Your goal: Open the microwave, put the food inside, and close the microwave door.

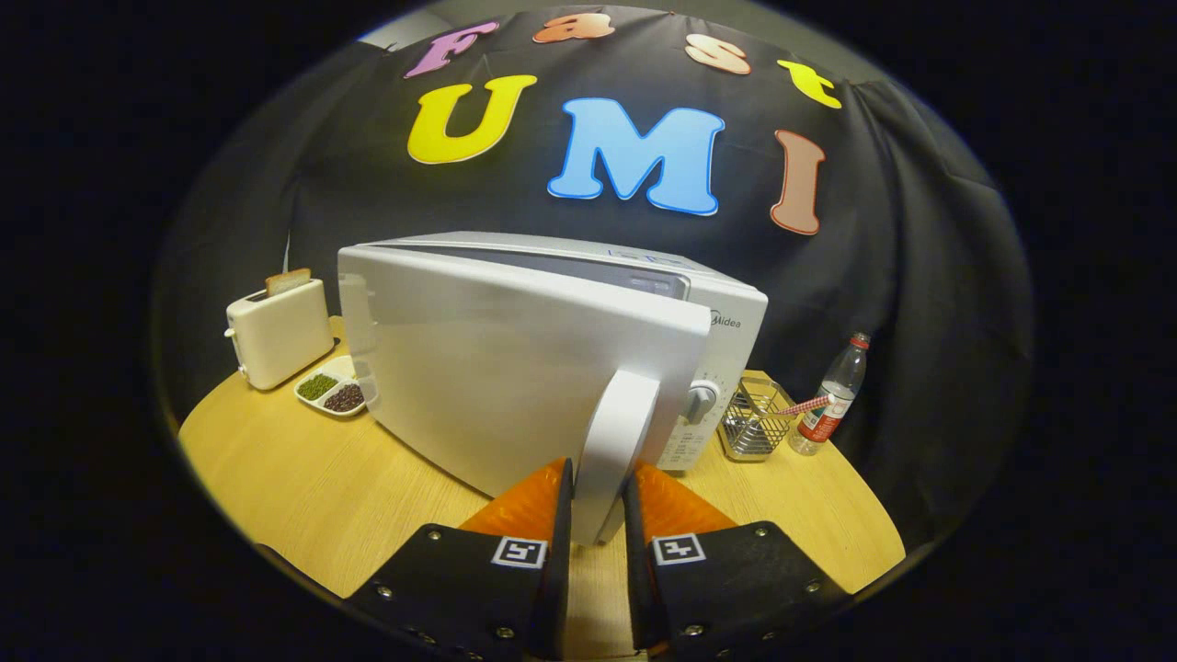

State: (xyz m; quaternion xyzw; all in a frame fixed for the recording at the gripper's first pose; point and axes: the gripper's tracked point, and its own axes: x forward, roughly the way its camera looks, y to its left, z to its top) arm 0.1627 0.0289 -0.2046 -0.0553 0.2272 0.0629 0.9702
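Black cloth closes the back of the booth, and below it a pale wooden surface [303, 487] fills the lower part of the frame. At centre stands the white microwave [726, 336], its door [515, 386] swung partly outward toward the camera. The door's upright handle [621, 450] sits low and centre, between the two fingers of the claw [598, 501], which appear clamped on it from both sides.

To the left, at mid-height, is a cream toaster [280, 333] with a slice of bread [288, 279] standing in its slot. Just right of the toaster, close to the hinge side of the door, lies a small divided dish [333, 391] of green and dark beans. Which of these is the food meant for the oven I cannot tell. To the right of the microwave are a wire rack [754, 423] and a plastic bottle [832, 395].

Judging from this, the door is mid-swing and the opening step is unfinished. The smooth, curved handle could slide out of the grip if the pull runs straight instead of following the hinge arc. A hard tug might drag the whole microwave across the surface. The dish also looks close enough to be nudged.
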